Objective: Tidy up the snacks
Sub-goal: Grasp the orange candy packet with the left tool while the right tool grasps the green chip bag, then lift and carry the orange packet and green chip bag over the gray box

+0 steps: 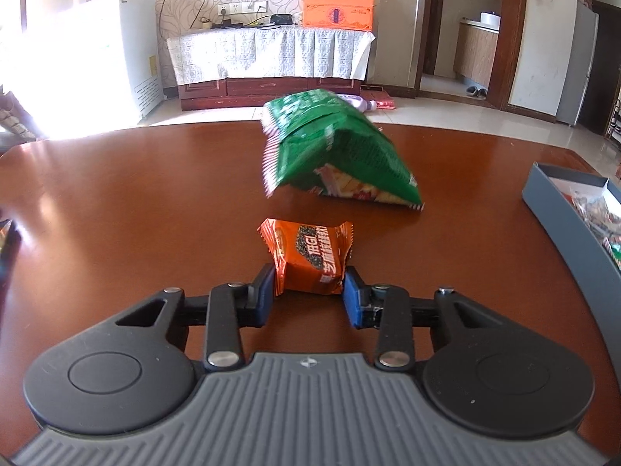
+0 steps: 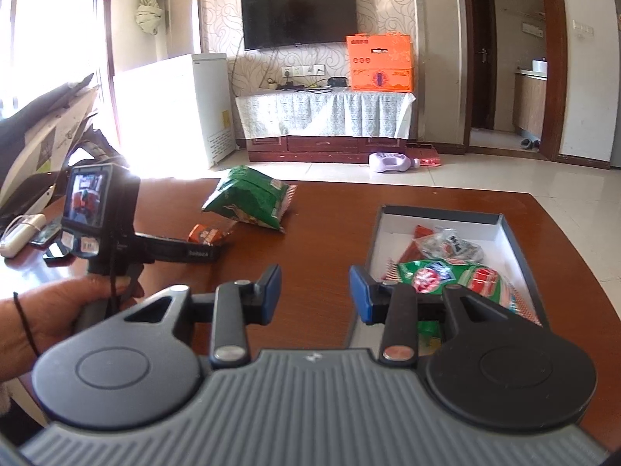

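Observation:
My left gripper (image 1: 308, 291) is shut on a small orange snack packet (image 1: 308, 256), held just over the brown table (image 1: 116, 202). A green snack bag (image 1: 333, 151) lies on the table beyond it. In the right wrist view the left gripper (image 2: 217, 239) shows at left with the orange packet (image 2: 203, 233) at its tips, near the green bag (image 2: 248, 198). My right gripper (image 2: 315, 291) is open and empty, just left of the grey box (image 2: 438, 213) that holds several snack packets (image 2: 446, 268).
The grey box's corner (image 1: 551, 194) shows at the right edge of the left wrist view. A phone and a white charger (image 2: 23, 233) lie at the table's left edge. Past the table's far edge are a TV cabinet (image 2: 322, 124) and a purple bottle (image 2: 392, 163) on the floor.

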The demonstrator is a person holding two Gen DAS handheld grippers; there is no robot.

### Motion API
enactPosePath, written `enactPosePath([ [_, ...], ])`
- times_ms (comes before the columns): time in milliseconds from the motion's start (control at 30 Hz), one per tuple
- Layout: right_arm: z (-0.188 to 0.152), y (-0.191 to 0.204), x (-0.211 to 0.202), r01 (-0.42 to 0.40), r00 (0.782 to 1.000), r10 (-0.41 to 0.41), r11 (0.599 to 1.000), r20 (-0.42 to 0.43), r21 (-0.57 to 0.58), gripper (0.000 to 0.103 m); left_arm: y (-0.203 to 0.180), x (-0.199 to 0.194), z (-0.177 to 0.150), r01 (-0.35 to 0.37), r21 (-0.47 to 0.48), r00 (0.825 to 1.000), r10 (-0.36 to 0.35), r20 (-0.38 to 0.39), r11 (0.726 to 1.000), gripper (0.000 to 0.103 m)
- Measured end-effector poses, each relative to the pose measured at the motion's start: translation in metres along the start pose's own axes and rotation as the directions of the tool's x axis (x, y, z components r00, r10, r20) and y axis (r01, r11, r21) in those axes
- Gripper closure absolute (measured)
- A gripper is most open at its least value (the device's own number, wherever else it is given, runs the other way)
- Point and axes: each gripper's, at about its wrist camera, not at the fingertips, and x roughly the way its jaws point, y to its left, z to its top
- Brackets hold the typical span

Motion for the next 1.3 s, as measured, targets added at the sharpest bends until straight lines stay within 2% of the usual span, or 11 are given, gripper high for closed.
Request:
enactPosePath([
  [200,0.010,0.029,0.025,-0.086,0.996,0.088,0.994,-0.029,0.066,0.061,0.027,-0.023,-0.011,-0.017,-0.055,1.000,0.015,-0.025,0.998,0.061],
  [267,0.021,0.042,0.040,-0.101,0.994,0.103,0.992,-0.027,0.074,0.047,0.036,-0.026,-0.015,-0.015,-0.060,1.000,0.014,-0.024,0.998,0.061],
  [333,0.039,0.057,0.058,-0.088,0.996,0.088,0.994,-0.009,0.065,0.035,0.043,-0.029,-0.017,-0.013,-0.051,1.000,0.011,-0.022,0.999,0.061],
  [433,0.068,0.072,0.096,-0.061,0.998,0.063,0.992,-0.008,0.110,0.023,0.052,-0.029,-0.016,0.006,-0.041,1.000,-0.007,-0.022,0.999,0.061],
  [500,0.084,0.088,0.125,-0.037,0.999,0.040,0.992,-0.019,0.119,0.021,0.055,-0.029,-0.016,0.020,-0.038,1.000,-0.020,-0.024,0.999,0.061],
  [633,0.098,0.116,0.188,0.023,0.995,-0.015,0.997,-0.102,0.077,0.020,0.061,-0.026,-0.012,0.049,-0.047,0.998,-0.051,-0.031,0.998,0.061],
  [833,0.086,0.128,0.267,0.119,0.964,-0.105,0.992,-0.243,0.047,0.020,0.074,-0.024,-0.007,0.078,-0.053,0.996,-0.080,-0.040,0.996,0.061],
  [867,0.084,0.127,0.275,0.123,0.963,-0.106,0.991,-0.249,0.052,0.014,0.075,-0.024,-0.006,0.080,-0.050,0.996,-0.082,-0.039,0.995,0.061],
  [1000,0.086,0.130,0.290,0.130,0.966,-0.119,0.991,-0.230,0.035,0.014,0.080,-0.026,-0.008,0.084,-0.045,0.996,-0.086,-0.037,0.995,0.061],
  [1133,0.086,0.133,0.290,0.097,0.966,-0.098,0.995,-0.240,-0.019,0.032,0.077,-0.028,-0.009,0.078,-0.044,0.996,-0.079,-0.033,0.996,0.061],
  [1300,0.074,0.135,0.260,0.062,0.967,-0.083,0.994,-0.242,-0.093,0.038,0.069,-0.030,-0.013,0.072,-0.024,0.997,-0.073,-0.020,0.997,0.061],
])
